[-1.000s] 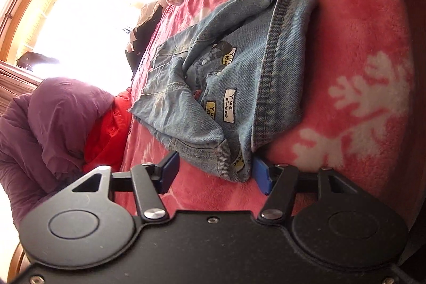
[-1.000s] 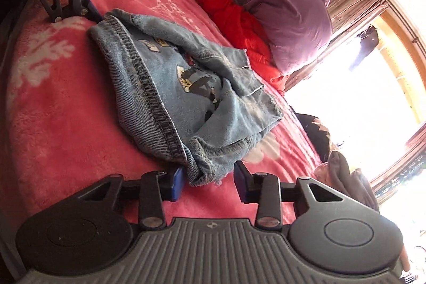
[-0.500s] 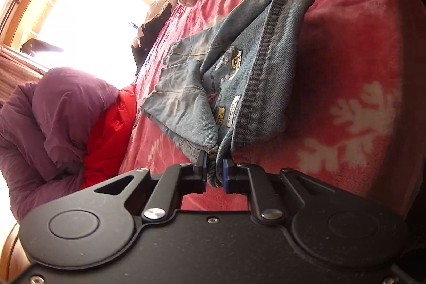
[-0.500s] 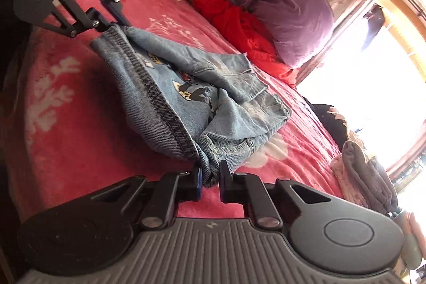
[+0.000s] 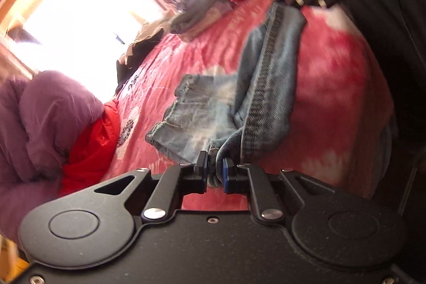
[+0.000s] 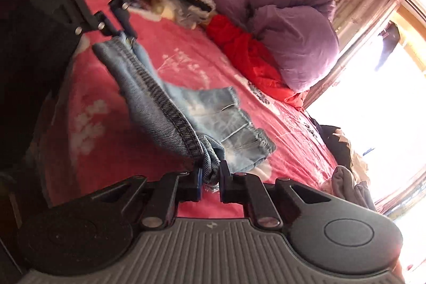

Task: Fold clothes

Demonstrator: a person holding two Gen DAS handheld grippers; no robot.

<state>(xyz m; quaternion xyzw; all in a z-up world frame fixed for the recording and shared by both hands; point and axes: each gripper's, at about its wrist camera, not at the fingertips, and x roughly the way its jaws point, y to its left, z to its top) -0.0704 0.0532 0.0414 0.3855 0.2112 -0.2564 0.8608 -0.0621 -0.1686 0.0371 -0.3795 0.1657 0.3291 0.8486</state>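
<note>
Denim shorts [image 5: 269,97] are held up over the pink bed cover [image 5: 332,87], one end pinched in each gripper.

The left gripper [image 5: 215,172] and the right gripper [image 6: 210,178] are each seen with fingers pressed onto a bunched waistband corner; the hem sags toward the cover. Only in the left view is dark space shown past the bed's edge on the right. Only in the right view is the whole purple duvet [image 6: 287,25] seen, with the red garment [image 6: 247,57] beside it. Bare cover lies between shorts and pile.
</note>
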